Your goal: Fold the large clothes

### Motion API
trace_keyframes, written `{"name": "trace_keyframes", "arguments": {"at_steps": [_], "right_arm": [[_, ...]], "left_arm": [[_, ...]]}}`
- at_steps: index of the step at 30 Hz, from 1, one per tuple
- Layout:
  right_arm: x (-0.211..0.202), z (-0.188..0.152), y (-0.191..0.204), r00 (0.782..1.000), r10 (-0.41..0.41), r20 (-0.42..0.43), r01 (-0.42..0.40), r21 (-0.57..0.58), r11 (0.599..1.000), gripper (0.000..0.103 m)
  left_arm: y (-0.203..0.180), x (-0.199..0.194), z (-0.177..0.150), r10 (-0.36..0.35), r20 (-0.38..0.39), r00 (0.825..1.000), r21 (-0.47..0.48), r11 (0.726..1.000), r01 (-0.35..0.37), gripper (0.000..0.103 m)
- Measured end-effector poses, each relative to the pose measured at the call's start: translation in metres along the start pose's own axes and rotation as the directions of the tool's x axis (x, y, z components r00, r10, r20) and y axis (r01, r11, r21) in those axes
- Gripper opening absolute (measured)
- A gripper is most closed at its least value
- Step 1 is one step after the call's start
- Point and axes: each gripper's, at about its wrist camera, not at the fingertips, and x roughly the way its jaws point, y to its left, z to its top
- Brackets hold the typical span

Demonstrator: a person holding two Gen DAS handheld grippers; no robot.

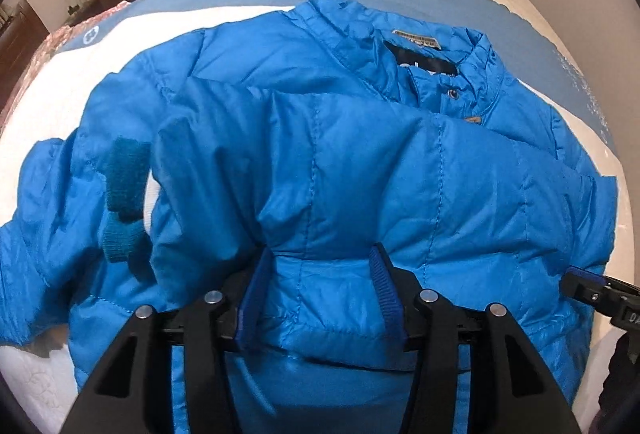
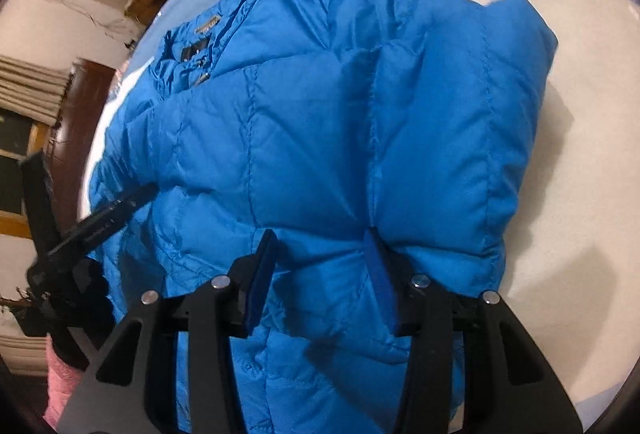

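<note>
Both claws are pinched onto the jacket's (image 1: 328,162) hem, left gripper (image 1: 320,290) and right gripper (image 2: 320,274) side by side, jaws half closed around puffy fabric, probably carrying it toward the collar (image 1: 424,46). The jacket lies on the bed (image 2: 580,194).

neck label (image 1: 415,41) illegible, "DA" on right tongs (image 1: 600,292)

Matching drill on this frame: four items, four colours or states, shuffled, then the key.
1. jacket
2. knit cuff
3. neck label
4. left gripper

A. grey tag inside the collar
B. bright blue, quilted, spread on the bed
C. dark teal, ribbed
D. pinching a fold of padded fabric

Pairs: 1-B, 2-C, 3-A, 4-D
</note>
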Motion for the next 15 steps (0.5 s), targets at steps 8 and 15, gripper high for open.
{"name": "trace_keyframes", "arguments": {"at_steps": [8,15], "right_arm": [[-0.056,-0.024,0.034,0.994,-0.005,0.110,0.012,-0.055,0.998,0.057],[-0.039,-0.030,0.038,0.994,-0.090,0.068,0.091,-0.023,0.996,0.057]], "left_arm": [[0.099,-0.085,-0.033,-0.013,0.108,0.994,-0.159,0.987,0.030,0.053],[0.271,-0.122,-0.107,0.263,0.043,0.964,-0.427,0.877,-0.220,0.054]]}}
